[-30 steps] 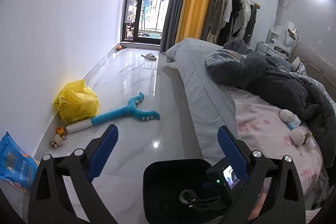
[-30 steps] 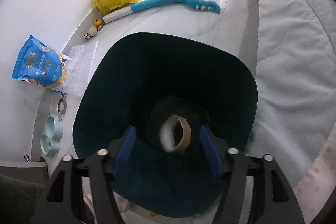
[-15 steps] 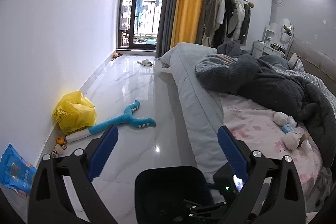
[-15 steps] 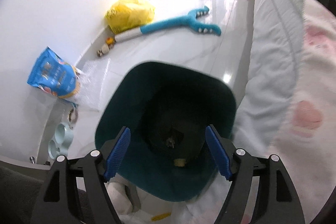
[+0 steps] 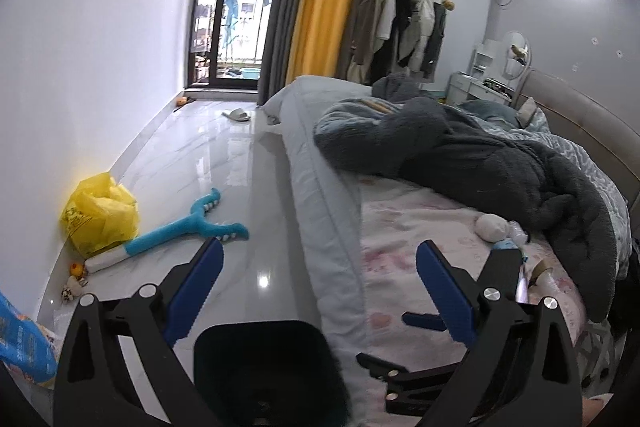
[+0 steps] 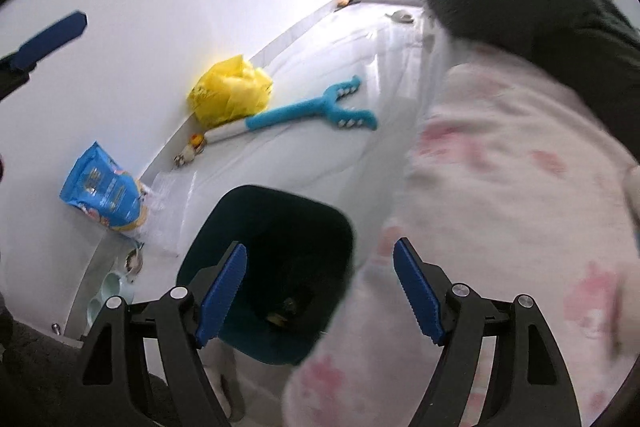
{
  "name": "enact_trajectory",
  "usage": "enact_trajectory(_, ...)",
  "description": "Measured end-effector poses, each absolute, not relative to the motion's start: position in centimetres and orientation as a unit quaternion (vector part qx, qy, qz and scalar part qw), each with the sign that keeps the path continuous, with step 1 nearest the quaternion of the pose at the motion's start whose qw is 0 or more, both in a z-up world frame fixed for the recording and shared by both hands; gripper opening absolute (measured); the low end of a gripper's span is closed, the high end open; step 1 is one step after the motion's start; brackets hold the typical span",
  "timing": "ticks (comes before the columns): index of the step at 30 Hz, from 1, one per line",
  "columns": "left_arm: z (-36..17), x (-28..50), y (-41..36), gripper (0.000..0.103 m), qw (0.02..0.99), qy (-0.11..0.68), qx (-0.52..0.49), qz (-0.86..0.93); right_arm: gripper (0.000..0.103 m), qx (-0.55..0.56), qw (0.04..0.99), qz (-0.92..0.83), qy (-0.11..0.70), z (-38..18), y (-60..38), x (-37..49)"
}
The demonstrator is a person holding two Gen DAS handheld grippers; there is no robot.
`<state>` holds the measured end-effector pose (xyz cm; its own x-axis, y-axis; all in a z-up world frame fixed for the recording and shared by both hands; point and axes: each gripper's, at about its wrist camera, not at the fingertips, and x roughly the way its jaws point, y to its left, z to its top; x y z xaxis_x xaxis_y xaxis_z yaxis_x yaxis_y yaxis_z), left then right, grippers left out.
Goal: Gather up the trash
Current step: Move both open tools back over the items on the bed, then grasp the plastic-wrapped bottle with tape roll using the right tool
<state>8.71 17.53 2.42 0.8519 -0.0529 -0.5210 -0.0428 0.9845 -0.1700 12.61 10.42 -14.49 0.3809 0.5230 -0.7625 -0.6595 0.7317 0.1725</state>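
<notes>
Left wrist view: left gripper (image 5: 318,291) spread and empty above dark bin (image 5: 268,371), bed trash (image 5: 496,229) at two o'clock; right wrist view: right gripper (image 6: 320,293) spread, empty, same bin (image 6: 272,267) beneath at eleven o'clock.

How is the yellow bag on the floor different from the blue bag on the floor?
The yellow bag is plain, thin plastic, crumpled into a puffy heap; the blue bag is a flatter printed packet with pictures and writing. The yellow bag sits beside the handle end of the blue toy; the blue bag lies nearer the dark bin, beside some clear plastic wrap. Both rest against the white wall.
</notes>
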Motion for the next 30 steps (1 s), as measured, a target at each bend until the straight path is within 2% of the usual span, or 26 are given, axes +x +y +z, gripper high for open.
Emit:
enact_trajectory(11,1.9,11.1,11.9,0.098,0.954,0.286,-0.079,-0.035,0.077,-0.072,0.870,0.298,0.386,-11.8,0.6,13.8)
enact_trajectory(30,-1.0,14.2,1.3,0.098,0.936,0.335,-0.026,-0.104,0.077,-0.052,0.913,0.206,0.349,-10.7,-13.6,13.0)
